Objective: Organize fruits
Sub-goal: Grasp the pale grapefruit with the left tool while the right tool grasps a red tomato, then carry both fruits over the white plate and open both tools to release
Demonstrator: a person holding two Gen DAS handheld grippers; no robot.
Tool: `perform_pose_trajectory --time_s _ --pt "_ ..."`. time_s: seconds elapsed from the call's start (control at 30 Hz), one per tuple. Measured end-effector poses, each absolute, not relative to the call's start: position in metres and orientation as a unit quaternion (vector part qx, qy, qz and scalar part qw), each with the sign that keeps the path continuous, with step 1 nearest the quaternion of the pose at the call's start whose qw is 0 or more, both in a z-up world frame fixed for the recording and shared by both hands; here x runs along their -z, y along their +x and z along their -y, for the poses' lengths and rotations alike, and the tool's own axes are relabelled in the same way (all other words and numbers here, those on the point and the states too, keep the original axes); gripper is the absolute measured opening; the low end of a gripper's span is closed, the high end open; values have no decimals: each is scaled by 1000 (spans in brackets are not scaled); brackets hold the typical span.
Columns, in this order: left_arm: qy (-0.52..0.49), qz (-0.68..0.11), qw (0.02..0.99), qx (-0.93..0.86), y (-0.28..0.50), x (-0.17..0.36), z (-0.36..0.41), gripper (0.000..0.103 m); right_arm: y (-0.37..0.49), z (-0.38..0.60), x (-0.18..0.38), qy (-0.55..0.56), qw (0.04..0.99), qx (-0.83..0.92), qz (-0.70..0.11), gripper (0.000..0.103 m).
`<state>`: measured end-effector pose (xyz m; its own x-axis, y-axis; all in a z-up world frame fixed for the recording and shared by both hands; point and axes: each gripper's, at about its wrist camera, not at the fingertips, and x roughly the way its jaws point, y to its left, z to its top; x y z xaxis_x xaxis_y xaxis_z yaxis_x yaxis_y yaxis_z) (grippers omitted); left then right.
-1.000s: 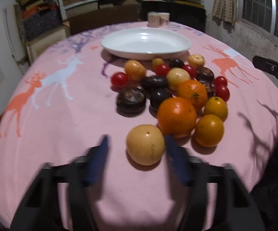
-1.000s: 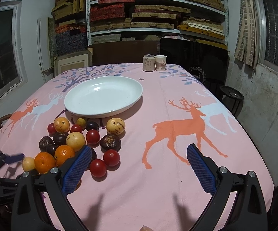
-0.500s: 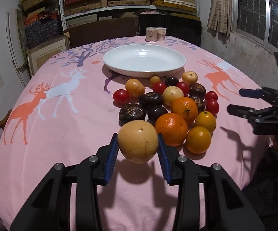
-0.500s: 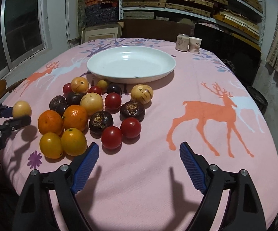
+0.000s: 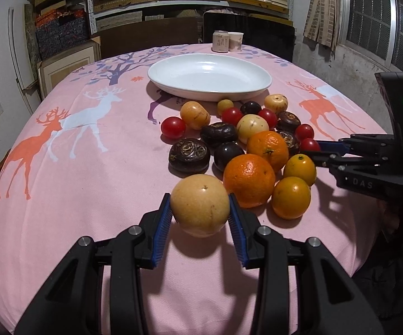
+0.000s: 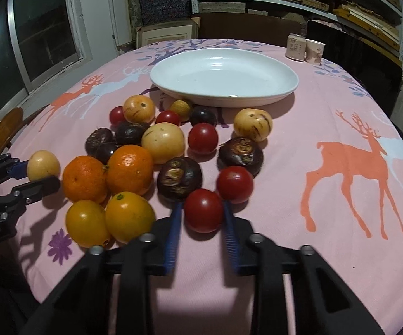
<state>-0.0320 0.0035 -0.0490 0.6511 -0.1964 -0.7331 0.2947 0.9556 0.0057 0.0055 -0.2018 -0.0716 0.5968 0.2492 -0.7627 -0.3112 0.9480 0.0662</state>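
Fruits: both down-tilted tools (image 5: 200,213) (image 6: 203,215) grip one each.

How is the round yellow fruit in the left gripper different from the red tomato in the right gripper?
The pale yellow round fruit is bigger and matte; the small red tomato is shiny. The yellow fruit hangs above the cloth; whether the tomato is lifted is unclear. Both sit clamped between blue fingers.

Five red tomatoes (image 6: 203,138) are lying in the middle of the frame. Two oranges (image 6: 130,169) and two small yellow-orange citrus (image 6: 130,216) are sitting at lower left. Five yellowish fruits (image 6: 163,142) and six dark fruits (image 5: 189,155) are showing. One white plate (image 6: 291,83), one can (image 6: 296,47) and one paper cup (image 6: 314,51) are standing toward the top.
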Motion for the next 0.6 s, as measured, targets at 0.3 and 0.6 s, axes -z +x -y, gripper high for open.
perform_pose_trajectory --time_s 0.3,0.6 --pt "37 -385 911 146 -26 32 -14 38 -3 221 42 8 898 -180 -402 27" --pt "44 -347 923 161 85 -21 7 38 93 231 -8 15 906 -186 -379 28"
